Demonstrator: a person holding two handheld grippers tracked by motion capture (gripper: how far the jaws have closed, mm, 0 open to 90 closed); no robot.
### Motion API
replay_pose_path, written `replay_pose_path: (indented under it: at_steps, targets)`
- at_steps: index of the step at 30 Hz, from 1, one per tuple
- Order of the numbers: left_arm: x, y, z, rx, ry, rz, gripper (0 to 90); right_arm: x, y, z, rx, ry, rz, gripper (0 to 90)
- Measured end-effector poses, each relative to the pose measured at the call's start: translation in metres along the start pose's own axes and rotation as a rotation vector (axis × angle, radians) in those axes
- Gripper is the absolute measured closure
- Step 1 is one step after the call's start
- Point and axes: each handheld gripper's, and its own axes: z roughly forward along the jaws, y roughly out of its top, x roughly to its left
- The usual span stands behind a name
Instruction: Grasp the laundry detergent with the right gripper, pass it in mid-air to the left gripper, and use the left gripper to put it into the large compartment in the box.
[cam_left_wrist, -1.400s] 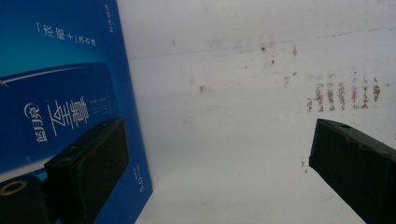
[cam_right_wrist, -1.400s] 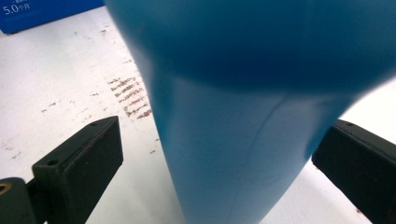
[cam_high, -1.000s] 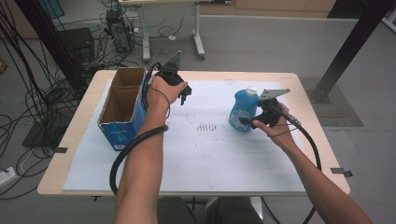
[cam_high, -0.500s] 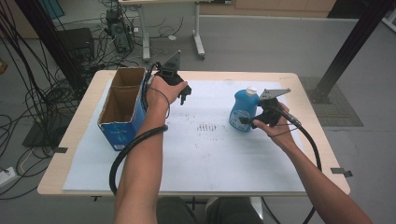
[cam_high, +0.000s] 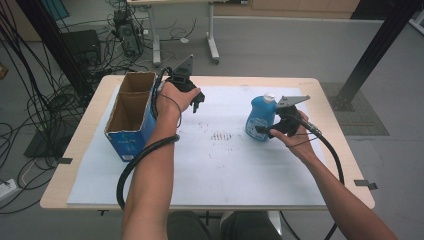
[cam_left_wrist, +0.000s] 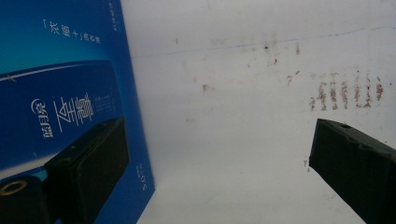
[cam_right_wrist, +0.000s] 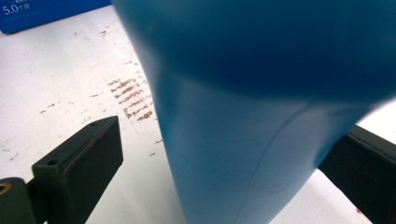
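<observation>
A white sheet (cam_high: 200, 165) with rusty marks (cam_high: 222, 136) covers the desk (cam_high: 345, 165); cables (cam_high: 30, 100) sprawl over the floor beyond.

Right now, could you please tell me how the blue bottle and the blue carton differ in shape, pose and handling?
The blue bottle is rounded and capped in white; the blue carton is boxy and open-topped. The bottle stands between the right tongs' jaws, with a gap at one jaw; the carton stands beside the open left tongs, one jaw against its printed side. The bottle is smaller than the carton. Both are blue and upright on the white sheet.
</observation>
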Motion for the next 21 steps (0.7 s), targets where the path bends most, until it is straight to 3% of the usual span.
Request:
replay_pose_path:
  at_steps: [21]
  targets:
    - [-0.0014,-0.0002,-0.0004,-0.003,-0.002,0.005,5.5,-0.0011,-0.0038,0.0032,-0.002,-0.006,0.007,1.5]
